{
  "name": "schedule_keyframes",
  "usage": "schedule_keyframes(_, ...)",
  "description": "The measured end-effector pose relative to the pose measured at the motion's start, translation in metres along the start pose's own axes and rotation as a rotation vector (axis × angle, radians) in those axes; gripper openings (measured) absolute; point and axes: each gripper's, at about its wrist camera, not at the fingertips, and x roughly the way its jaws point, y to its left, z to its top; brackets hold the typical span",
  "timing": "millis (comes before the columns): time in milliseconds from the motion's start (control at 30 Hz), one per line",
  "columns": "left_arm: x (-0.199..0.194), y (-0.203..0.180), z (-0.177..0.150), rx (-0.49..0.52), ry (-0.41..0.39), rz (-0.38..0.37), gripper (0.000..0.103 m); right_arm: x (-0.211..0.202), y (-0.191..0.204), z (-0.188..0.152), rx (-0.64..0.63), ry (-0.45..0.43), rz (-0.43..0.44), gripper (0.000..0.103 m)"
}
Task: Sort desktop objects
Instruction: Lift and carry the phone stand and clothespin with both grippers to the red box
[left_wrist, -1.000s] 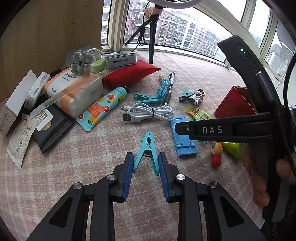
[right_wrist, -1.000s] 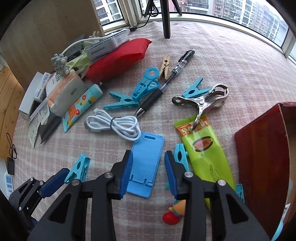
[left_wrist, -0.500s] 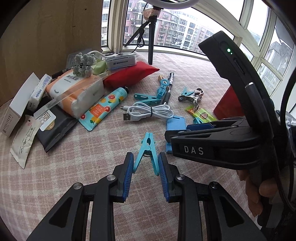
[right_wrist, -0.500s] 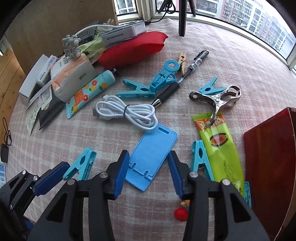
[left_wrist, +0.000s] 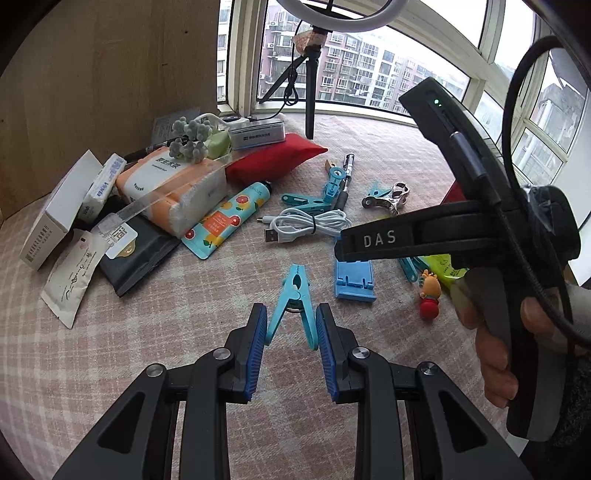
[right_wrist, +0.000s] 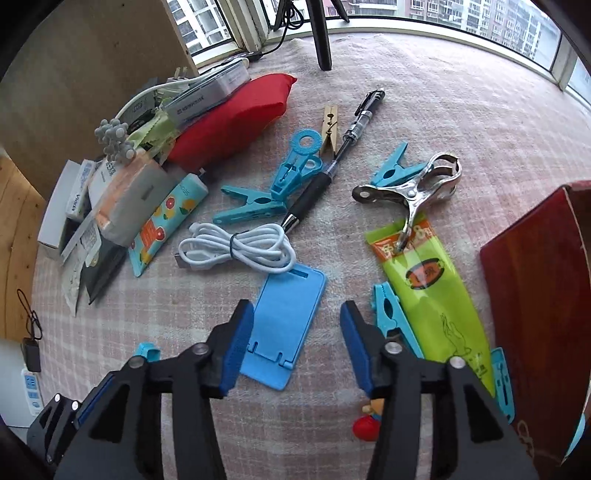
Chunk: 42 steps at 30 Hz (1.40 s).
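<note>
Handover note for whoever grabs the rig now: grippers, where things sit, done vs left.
Left gripper: shut on the teal clothespin, pads on its two handle ends.
Right gripper: open, empty, jaws either side of the blue phone stand, not closed.
On the checked cloth: white cable, black pen, metal clip on the green packet, more teal clips, wooden peg. Red box at the right.
Done: nothing visibly sorted.
Left: nearly all; likely place the clothespin, grasp the stand.

Pink plaid cloth (right_wrist: 443, 110) – on it cable (right_wrist: 240, 247), pen (right_wrist: 332, 155), blue stand (right_wrist: 288, 314), misc. clips.
</note>
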Motion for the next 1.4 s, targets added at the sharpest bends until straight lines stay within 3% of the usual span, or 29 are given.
schedule_keyframes(167,-0.009,0.015,-0.003,-0.028,-0.018,0.013,0.026,0.017,0.034,0.000,-0.118,0.005,-0.139,0.059)
schedule_keyframes(300,-0.013,0.026,-0.006,-0.047,-0.018,0.015,0.026,0.020,0.031,0.000,-0.141,0.018,-0.103,0.038)
schedule_keyframes(500,-0.018,0.026,-0.005,-0.049,-0.030,-0.012,0.026,0.017,-0.001,0.005,-0.080,0.059,-0.005,0.036)
schedule_keyframes(600,-0.021,0.021,-0.005,-0.036,-0.036,-0.016,0.026,0.009,-0.011,0.002,-0.077,0.029,-0.006,0.036)
schedule_keyframes(867,-0.035,0.009,0.001,-0.045,-0.059,-0.038,0.026,-0.037,-0.013,-0.023,-0.102,-0.087,0.052,0.036)
schedule_keyframes(967,-0.044,-0.001,0.005,-0.040,-0.078,-0.042,0.026,-0.095,0.013,-0.045,-0.115,-0.146,0.048,0.036)
schedule_keyframes(1067,-0.056,-0.017,0.007,-0.026,-0.100,-0.057,0.026,-0.121,0.009,-0.064,-0.109,-0.200,0.050,0.036)
schedule_keyframes(1400,-0.078,-0.101,0.025,0.098,-0.143,-0.109,0.026,-0.188,-0.056,-0.110,-0.064,-0.334,0.004,0.036)
